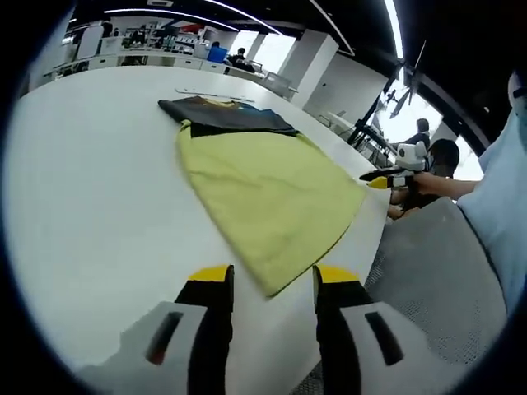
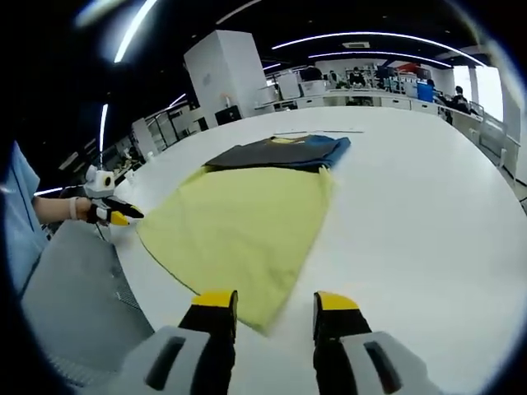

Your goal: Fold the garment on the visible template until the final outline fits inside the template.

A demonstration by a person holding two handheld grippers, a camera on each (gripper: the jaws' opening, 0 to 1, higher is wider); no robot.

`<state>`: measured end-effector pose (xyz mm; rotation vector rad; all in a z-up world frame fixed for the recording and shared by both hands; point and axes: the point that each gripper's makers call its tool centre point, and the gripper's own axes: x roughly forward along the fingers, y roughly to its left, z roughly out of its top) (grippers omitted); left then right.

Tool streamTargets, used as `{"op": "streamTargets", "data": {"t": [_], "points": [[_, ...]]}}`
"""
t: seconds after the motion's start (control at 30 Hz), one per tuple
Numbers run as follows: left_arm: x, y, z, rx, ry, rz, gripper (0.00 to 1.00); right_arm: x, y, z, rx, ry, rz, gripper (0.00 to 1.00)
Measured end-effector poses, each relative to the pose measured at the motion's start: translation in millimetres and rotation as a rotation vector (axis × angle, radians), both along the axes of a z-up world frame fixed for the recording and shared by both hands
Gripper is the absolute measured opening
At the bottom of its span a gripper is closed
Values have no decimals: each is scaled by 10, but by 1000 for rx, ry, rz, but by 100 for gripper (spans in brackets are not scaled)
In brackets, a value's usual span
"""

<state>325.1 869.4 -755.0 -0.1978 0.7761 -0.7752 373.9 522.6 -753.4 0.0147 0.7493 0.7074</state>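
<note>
A yellow-green garment point(image 1: 268, 193) lies spread flat on the white table point(image 1: 90, 206). Its near corner reaches between the yellow tips of my left gripper point(image 1: 273, 281), whose jaws stand open just above the table. My right gripper point(image 1: 385, 176) comes in from the right at the garment's other corner, by the table edge. In the right gripper view the same garment point(image 2: 243, 226) spreads ahead, and its nearest corner sits between the open jaws of my right gripper point(image 2: 275, 306). The left gripper point(image 2: 115, 216) shows at the left, beside the garment's corner.
Dark folded clothes with blue and yellow parts point(image 1: 226, 115) point(image 2: 280, 152) lie touching the garment's far edge. A thin strip point(image 2: 317, 132) lies beyond them. The table edge drops to grey floor point(image 1: 436, 271). A light blue sleeve point(image 1: 502, 206) is at the right. Desks and people stand far behind.
</note>
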Motion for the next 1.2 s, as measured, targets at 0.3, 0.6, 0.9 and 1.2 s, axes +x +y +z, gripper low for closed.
{"op": "streamTargets", "data": {"t": [0.3, 0.6, 0.9, 1.2], "points": [[-74, -5, -53, -20, 40, 16, 26, -98, -8, -101, 6, 44, 1, 24], [-69, -20, -94, -64, 103, 37, 16, -118, 34, -122, 28, 75, -8, 13], [-50, -61, -84, -147, 160, 82, 0, -83, 53, -149, 36, 103, -32, 0], [-66, -39, 87, -156, 156, 69, 0, -141, 75, 19, 53, 106, -5, 0]]}}
